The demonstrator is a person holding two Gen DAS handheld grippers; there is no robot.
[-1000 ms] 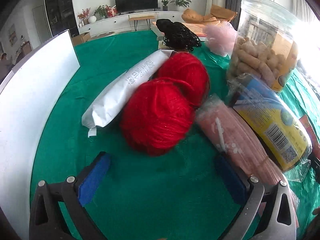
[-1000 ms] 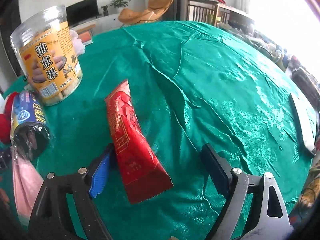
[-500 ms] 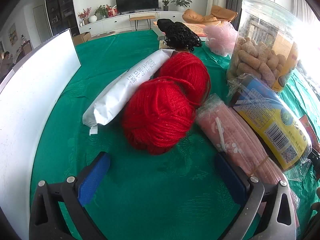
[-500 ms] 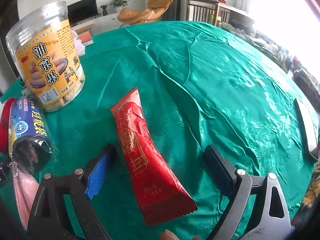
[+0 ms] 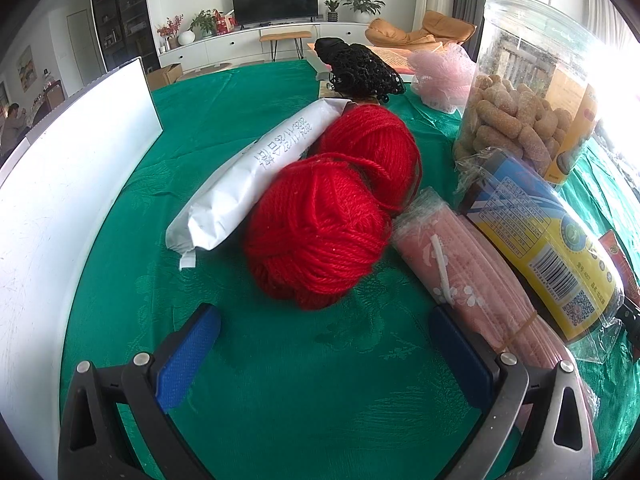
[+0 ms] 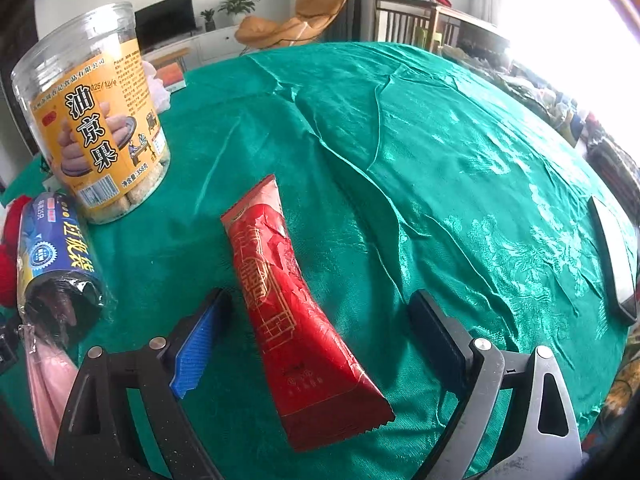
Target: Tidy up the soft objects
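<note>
Bench point(image 5: 280, 400): covered in a green patterned cloth, creased on my right side.

Left gripper point(image 5: 324, 320): my jaws stand wide, holding nothing, low over the cloth. The near ball of red yarn point(image 5: 316, 228) lies just ahead of the gap between them.

Second ball of red yarn point(image 5: 372, 148): behind the first and touching it.

White sealed packet point(image 5: 256, 176): lies slantwise against the left of both balls, printed characters on its upper face.

Pink bundle in clear wrap point(image 5: 460, 264): lies to the right of the near ball, its near end passing behind my left gripper's right finger.

Blue-and-yellow roll in plastic point(image 5: 544, 240): just right of the pink bundle, on its side.

Clear snack jar point(image 5: 524, 92): upright behind the roll, full of brown sticks.

Black netted item point(image 5: 360, 68) and pink mesh puff point(image 5: 444, 72): far edge of the bench.

White board point(image 5: 68, 184): upright along the left.

Right gripper point(image 6: 320, 312): my jaws wide, holding nothing. The red foil packet point(image 6: 288, 304) lies flat between them, touching neither finger.
</note>
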